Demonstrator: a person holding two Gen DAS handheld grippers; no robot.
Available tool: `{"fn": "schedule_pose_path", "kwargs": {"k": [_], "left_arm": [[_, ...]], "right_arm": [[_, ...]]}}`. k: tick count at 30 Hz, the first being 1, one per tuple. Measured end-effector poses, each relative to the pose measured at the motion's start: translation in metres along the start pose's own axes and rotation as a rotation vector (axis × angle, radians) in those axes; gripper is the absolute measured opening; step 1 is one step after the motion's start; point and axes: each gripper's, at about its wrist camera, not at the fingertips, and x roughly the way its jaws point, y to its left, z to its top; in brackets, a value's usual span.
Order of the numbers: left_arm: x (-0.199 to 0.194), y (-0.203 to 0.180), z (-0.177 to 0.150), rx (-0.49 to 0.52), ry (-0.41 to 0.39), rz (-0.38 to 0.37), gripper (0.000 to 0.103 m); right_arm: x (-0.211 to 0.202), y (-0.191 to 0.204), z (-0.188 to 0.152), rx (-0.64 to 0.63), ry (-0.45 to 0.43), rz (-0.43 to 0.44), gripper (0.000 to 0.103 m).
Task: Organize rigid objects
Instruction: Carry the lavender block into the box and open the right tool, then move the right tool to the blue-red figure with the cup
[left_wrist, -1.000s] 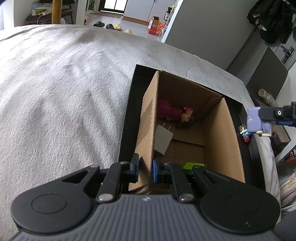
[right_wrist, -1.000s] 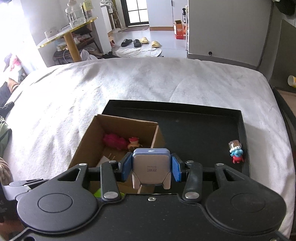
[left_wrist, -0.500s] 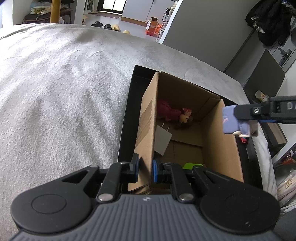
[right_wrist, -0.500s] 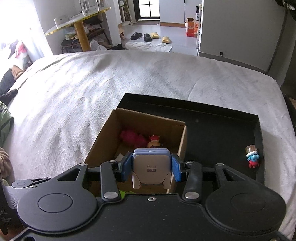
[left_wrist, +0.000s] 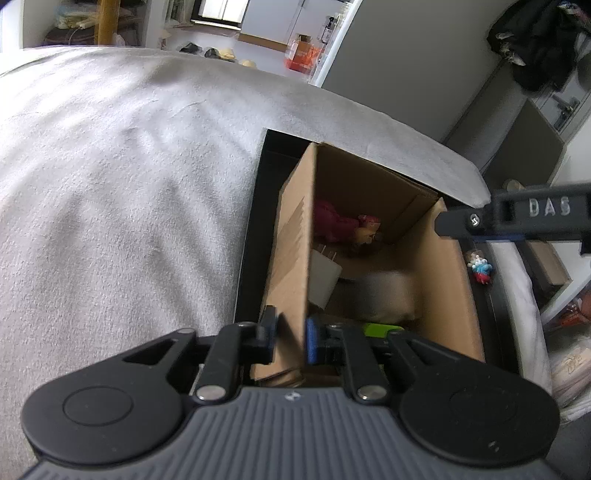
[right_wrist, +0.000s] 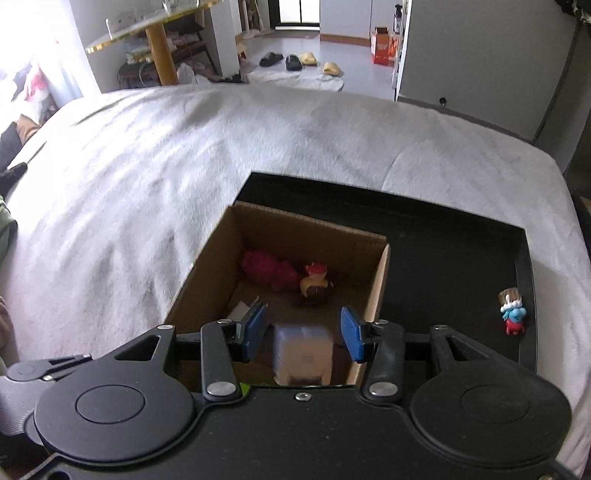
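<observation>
To steady the open brown cardboard box (right_wrist: 295, 273), the left gripper (left_wrist: 290, 338) clamps its near wall, while the right gripper (right_wrist: 303, 334), jaws opening, releases the pale lavender blocky charger (right_wrist: 303, 354) dropping inside at six o'clock.

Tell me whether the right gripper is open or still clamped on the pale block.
Open and opening. The right gripper shows clear gaps between its blue pads and the blurred pale block, which is loose above the cardboard box.
</observation>
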Motion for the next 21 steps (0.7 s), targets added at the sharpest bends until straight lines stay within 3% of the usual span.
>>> {"fn": "schedule_pose_path", "kwargs": {"k": [11,21], "left_arm": [[-0.002,-0.002,0.001,-0.006,-0.005,0.018,0.013],[-0.003,-0.003,0.000,-0.004,-0.003,0.033,0.013]], "right_arm": [[-0.031,-0.038,-0.004,0.056,-0.053,0.002,0.050],[-0.033,-0.069,-0.018,0.082,-0.034,-0.011,0.057]]}}
